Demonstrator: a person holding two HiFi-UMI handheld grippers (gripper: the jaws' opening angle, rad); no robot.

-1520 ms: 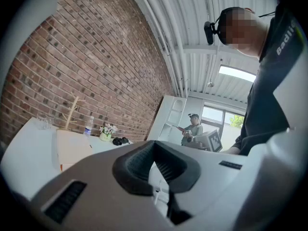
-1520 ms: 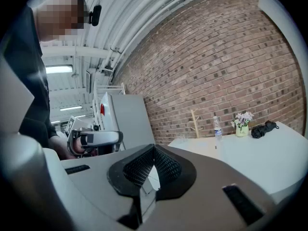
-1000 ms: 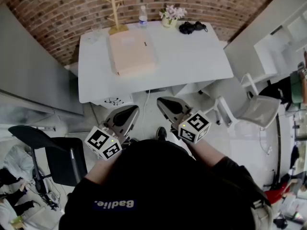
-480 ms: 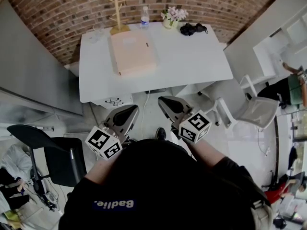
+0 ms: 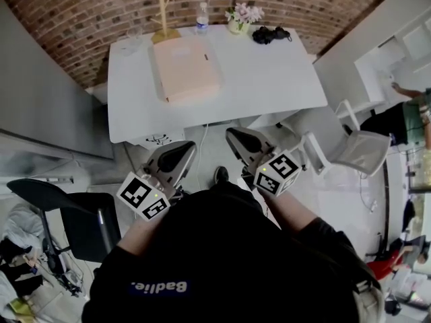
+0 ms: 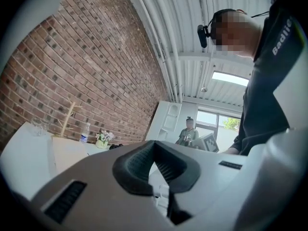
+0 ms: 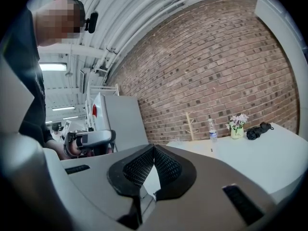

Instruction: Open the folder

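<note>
A closed pale pink folder [image 5: 185,69] lies flat on the left half of the white table [image 5: 269,79]. It also shows as a beige patch, the folder [image 6: 65,150], in the left gripper view. Both grippers hang in the air on the near side of the table, well short of its edge, pointing towards it. My left gripper [image 5: 180,152] is shut with nothing between its jaws, and its ribbed pads [image 6: 168,165] meet at the tip. My right gripper [image 5: 236,138] is likewise shut and empty, pads [image 7: 166,166] together. Neither touches the folder.
At the table's far edge stand a wooden branch stand [image 5: 161,19], a water bottle [image 5: 201,20], a flower pot [image 5: 240,20], a black bundle [image 5: 269,36] and a glass [image 5: 131,44]. A white chair [image 5: 357,150] is at the right, a black chair [image 5: 81,214] at the left.
Both grippers have stayed in place and shut. Only the head view has shifted slightly.
</note>
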